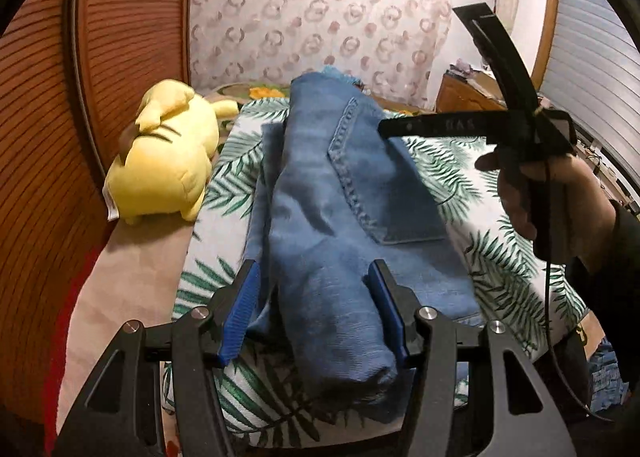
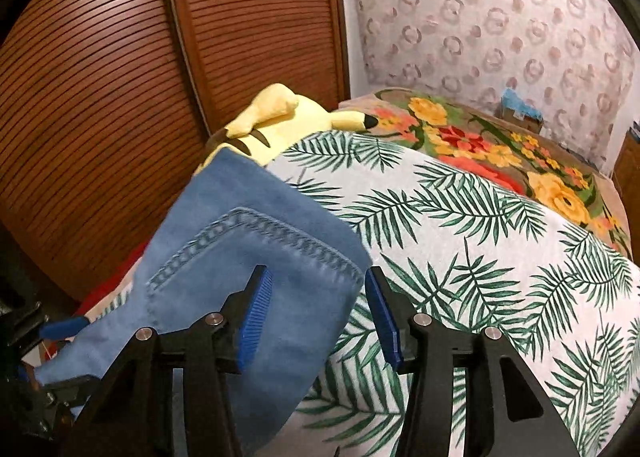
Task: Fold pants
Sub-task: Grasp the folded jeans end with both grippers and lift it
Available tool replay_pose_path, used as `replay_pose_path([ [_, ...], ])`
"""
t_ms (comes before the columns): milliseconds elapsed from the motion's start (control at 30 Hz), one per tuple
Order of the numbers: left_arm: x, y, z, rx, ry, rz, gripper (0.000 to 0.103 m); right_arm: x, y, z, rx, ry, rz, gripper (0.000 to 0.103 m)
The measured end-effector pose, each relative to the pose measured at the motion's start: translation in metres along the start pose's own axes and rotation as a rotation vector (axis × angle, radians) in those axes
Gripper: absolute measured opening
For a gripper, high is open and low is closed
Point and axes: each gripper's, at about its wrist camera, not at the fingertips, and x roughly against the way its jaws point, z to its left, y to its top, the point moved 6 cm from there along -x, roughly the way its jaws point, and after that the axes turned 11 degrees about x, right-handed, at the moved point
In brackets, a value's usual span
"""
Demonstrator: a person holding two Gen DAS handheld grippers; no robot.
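Blue denim pants (image 1: 320,193), folded into a long narrow bundle with a stitched back pocket uppermost, are seen lying on a white bedcover printed with green palm leaves (image 1: 472,177). In the left wrist view the bundle runs from the lower centre of the frame up toward the middle, and its near rolled end lies between the blue-padded fingers of the left gripper (image 1: 316,313). The jaws there stand moderately apart; whether the pads press on the cloth cannot be told, though the right pad appears to touch it.

At the right of that view a person's hand (image 1: 552,197) in a dark sleeve is seen holding the black right gripper (image 1: 420,125) above the far part of the pants.

In the right wrist view the pants (image 2: 240,257) fill the lower left of the frame, and the right gripper (image 2: 318,317) is seen with its jaws parted over the pocket edge, clear of the cloth.

Only the right wrist view shows a floral blanket in red, yellow and green (image 2: 500,153) at the upper right. A yellow plush toy (image 1: 168,161) beside a brown slatted wooden door (image 1: 120,37) appears in both views.
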Motion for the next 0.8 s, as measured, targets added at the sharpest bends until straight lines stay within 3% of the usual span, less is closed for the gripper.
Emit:
replay_pose_path([
  [233, -0.012, -0.013, 0.011, 0.036, -0.016, 0.033, 0.057, -0.034, -0.003, -0.011, -0.057, 0.065, 0.046, 0.067],
  [533, -0.013, -0.015, 0.013, 0.077, -0.047, 0.038, 0.057, -0.057, -0.007, -0.008, -0.088, 0.174, 0.081, 0.067],
  [600, -0.012, -0.016, 0.011, 0.088, -0.077, 0.047, 0.048, -0.062, -0.008, -0.011, -0.111, 0.211, 0.081, 0.067],
  [700, -0.011, -0.017, 0.008, 0.073, -0.079, 0.043, 0.043, -0.062, -0.011, -0.015, -0.123, 0.23, 0.067, 0.062],
  [800, -0.008, -0.018, 0.003, 0.049, -0.082, 0.036, 0.033, -0.059, -0.011, -0.016, -0.111, 0.239, 0.028, 0.047],
])
